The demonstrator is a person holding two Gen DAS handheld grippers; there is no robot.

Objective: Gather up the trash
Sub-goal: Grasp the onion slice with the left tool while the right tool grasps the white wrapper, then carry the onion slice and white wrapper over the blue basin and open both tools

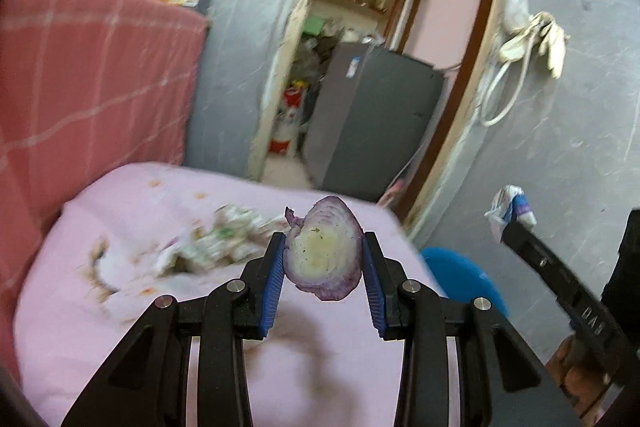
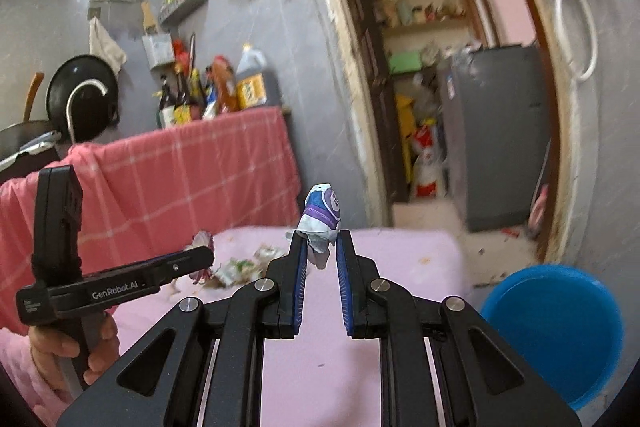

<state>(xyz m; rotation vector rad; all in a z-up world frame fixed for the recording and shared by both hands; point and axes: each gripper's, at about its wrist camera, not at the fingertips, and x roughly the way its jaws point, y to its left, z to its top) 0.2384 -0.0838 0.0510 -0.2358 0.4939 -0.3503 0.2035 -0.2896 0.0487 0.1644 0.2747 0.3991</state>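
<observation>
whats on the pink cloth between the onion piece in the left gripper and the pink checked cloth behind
A heap of crumpled wrapper scraps lies there, plus small food stains, seen in the left wrist view.

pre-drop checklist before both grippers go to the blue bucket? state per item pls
1. Left gripper grip on onion piece: ok, clamped between both blue pads.
2. Right gripper grip on crumpled wrapper: ok, pinched at the fingertips, though only by its lower end.
3. Blue bucket open and reachable: ok, mouth faces up, beside the table on the right.
4. Bucket contents or liner: cannot tell, only blue interior shows.
5. Path between grippers: ok, they are apart, the left one off to the side.
6. Table cleared: not ok, paper scraps and stains remain on the pink cloth.
</observation>
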